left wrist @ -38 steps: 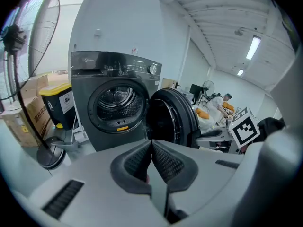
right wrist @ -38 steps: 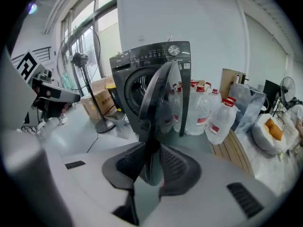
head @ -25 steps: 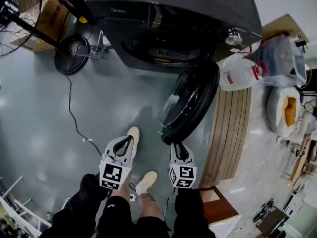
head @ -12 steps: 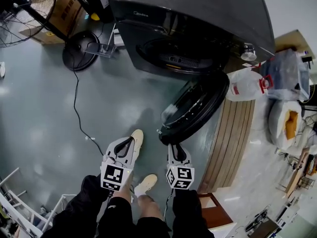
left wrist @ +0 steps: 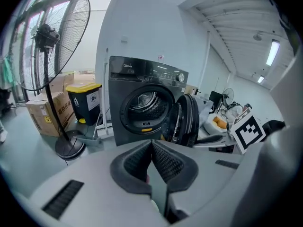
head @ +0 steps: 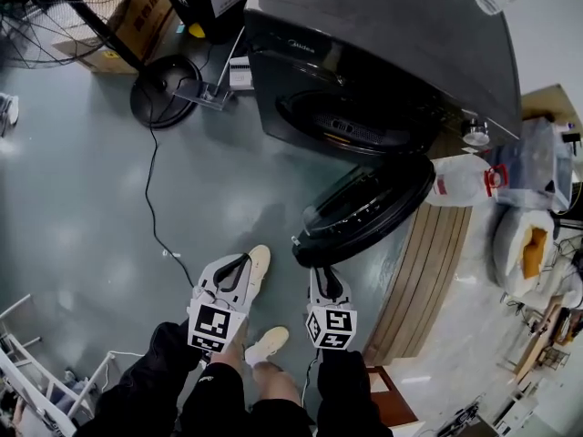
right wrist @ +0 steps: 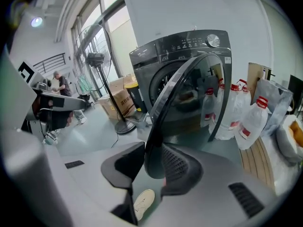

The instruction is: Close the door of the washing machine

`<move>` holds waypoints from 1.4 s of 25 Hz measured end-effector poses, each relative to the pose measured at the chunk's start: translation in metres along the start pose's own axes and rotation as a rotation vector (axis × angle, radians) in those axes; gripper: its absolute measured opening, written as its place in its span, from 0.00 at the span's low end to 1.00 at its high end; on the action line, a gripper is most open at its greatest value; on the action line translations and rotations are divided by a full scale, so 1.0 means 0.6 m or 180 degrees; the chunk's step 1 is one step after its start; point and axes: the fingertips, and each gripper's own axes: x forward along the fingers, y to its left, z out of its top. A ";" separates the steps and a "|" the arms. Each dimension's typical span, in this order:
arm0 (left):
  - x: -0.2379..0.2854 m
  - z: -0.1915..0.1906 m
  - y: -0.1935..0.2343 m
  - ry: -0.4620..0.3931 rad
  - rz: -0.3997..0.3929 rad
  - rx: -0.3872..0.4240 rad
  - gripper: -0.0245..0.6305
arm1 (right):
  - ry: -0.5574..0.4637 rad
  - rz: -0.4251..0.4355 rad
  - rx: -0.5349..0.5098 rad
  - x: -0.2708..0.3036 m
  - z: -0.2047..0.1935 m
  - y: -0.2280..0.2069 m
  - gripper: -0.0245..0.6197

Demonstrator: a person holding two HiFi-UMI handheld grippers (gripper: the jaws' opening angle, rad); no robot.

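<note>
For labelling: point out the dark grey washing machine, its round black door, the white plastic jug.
dark grey washing machine (head: 392,35): head view, top panel.
round black door (head: 364,209): head view, inner face.
white plastic jug (head: 465,189): head view, body.

Floor (head: 82,208) was glossy grey-green, a black cable (head: 149,198) trailing over it | far left stood a pedestal fan (left wrist: 45,36), cardboard box (head: 139,18), yellow-lidded bin (head: 214,3) | right lay a slatted wooden platform (head: 424,271) | wall (left wrist: 142,27) was white | ceiling strip light (left wrist: 273,52) was lit
</note>
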 end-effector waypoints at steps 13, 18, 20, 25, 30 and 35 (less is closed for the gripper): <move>-0.010 0.015 0.056 -0.0028 0.0089 -0.0075 0.07 | -0.0044 0.0094 -0.0270 0.038 0.050 0.042 0.20; -0.009 0.019 0.076 -0.0037 0.0117 -0.0092 0.07 | -0.0073 0.0125 -0.0272 0.054 0.065 0.053 0.20; -0.008 0.022 0.084 -0.0037 0.0129 -0.0096 0.07 | -0.0077 0.0133 -0.0283 0.060 0.071 0.059 0.20; 0.001 0.029 0.100 -0.0034 0.0157 -0.0123 0.07 | -0.0080 0.0146 -0.0327 0.076 0.086 0.068 0.20; 0.011 0.037 0.115 -0.0065 0.0165 -0.0133 0.07 | -0.0169 0.0097 -0.0403 0.086 0.107 0.077 0.17; 0.026 0.049 0.137 -0.0092 0.0162 -0.0111 0.07 | -0.0236 0.0088 -0.0443 0.104 0.128 0.087 0.15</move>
